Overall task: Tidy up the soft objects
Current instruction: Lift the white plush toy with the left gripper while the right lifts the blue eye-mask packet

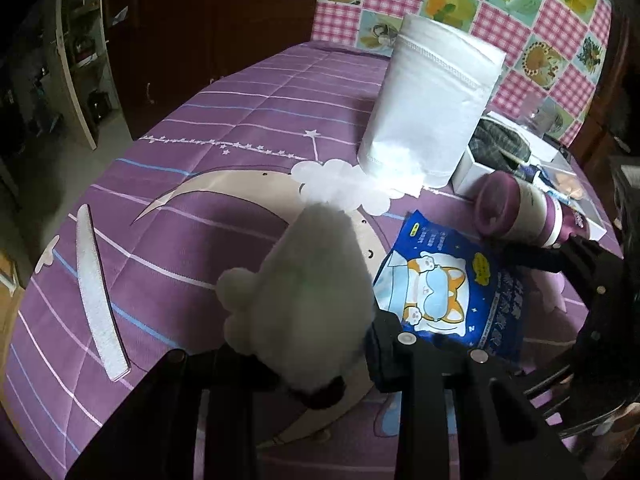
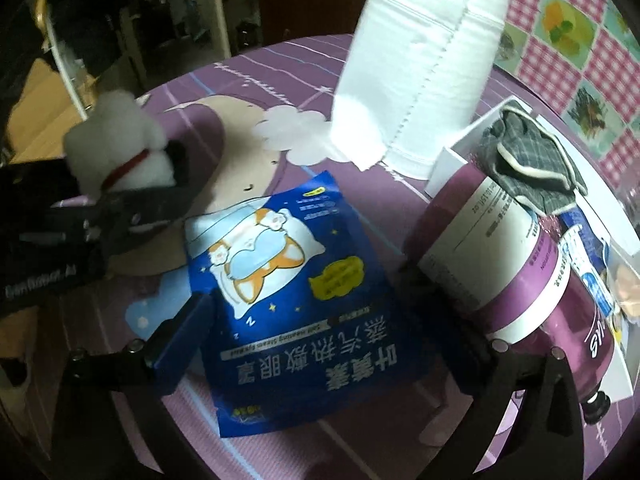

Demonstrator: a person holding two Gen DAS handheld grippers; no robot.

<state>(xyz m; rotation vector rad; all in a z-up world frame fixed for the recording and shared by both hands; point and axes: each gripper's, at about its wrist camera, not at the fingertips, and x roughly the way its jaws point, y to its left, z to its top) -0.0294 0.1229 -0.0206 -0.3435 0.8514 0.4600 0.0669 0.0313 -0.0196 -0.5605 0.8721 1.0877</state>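
Observation:
My left gripper (image 1: 304, 364) is shut on a white plush toy (image 1: 312, 292) with a red collar and holds it just above the purple quilt; it also shows in the right wrist view (image 2: 120, 148). My right gripper (image 2: 316, 340) is open, its fingers straddling a blue eye-mask packet (image 2: 296, 296) that lies flat on the quilt, also seen in the left wrist view (image 1: 448, 288). A grey checked cloth (image 2: 532, 160) lies in a white box (image 2: 452, 164) at the right.
A white paper roll (image 1: 432, 100) stands upright behind the packet. A purple bottle (image 2: 516, 272) lies on its side at the right. A grey nail file (image 1: 100, 296) lies on the left. The pink patchwork headboard (image 1: 532, 28) is behind; the bed edge is left.

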